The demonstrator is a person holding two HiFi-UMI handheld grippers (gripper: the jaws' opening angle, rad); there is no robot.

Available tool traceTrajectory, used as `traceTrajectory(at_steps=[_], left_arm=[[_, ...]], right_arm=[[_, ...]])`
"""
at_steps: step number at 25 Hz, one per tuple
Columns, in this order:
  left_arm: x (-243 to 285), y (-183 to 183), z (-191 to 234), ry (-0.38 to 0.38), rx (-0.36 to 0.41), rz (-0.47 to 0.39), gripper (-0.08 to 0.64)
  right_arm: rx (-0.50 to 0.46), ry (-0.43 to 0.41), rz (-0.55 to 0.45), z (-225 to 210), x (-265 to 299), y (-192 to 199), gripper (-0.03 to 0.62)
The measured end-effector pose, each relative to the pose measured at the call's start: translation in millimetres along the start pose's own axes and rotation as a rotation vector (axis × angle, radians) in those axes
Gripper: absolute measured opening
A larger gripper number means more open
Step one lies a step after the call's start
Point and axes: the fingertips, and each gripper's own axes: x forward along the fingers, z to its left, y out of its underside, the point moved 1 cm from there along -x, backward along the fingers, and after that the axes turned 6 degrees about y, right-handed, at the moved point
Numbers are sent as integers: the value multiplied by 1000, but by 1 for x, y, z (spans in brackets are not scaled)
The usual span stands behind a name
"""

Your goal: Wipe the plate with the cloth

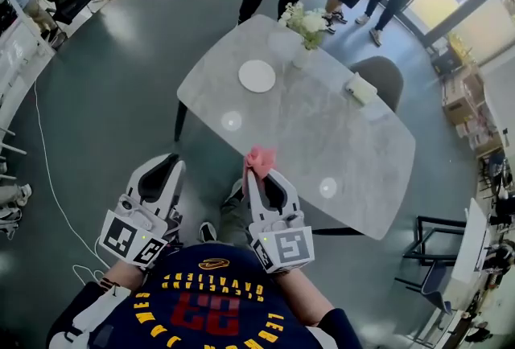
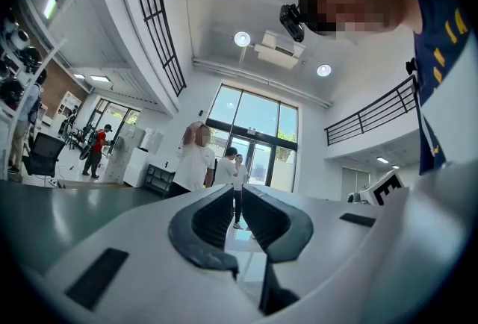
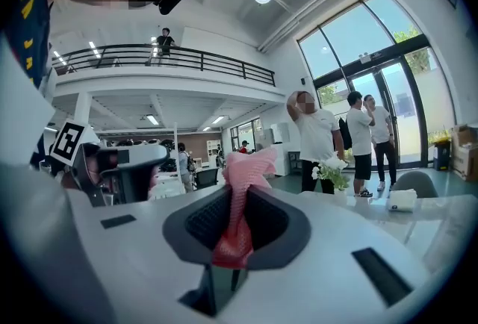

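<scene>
The pink cloth (image 1: 259,158) is clamped between the jaws of the right hand-held gripper (image 1: 256,175), with a bunched end standing up past the jaw tips. It hangs over the near edge of the table (image 1: 354,154). The white plate (image 1: 257,75) lies flat toward the far left part of the table, well apart from the cloth and near a vase of white flowers (image 1: 306,26).

The left hand-held gripper (image 1: 163,164) is off the table's near left side, over the floor (image 1: 105,98). Its jaws stand a narrow gap apart with nothing between them.

The head view alone shows the plate. The right gripper view shows the cloth's mesh weave pinched between the dark pads, and the flowers and a small white packet (image 3: 403,199) at table height. The left gripper view shows only the slim gap between its pads, with people (image 2: 196,162) visible beyond.

The table top is pale grey with a marbled pattern. A grey chair (image 1: 388,78) stands at its far side. The floor is dark grey-green. The gripper views show a tall glazed entrance (image 2: 254,139) and an upper gallery with a black railing (image 3: 164,57).
</scene>
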Motion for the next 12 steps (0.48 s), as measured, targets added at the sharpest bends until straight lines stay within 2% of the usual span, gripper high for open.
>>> traceTrajectory(at_steps=[5, 12], left_arm=[[30, -1, 21, -19, 16, 28, 38], [93, 15, 44, -19, -23, 81, 38]], right_arm=[[32, -15, 7, -22, 33, -1, 46], [68, -15, 15, -71, 74, 3, 46]])
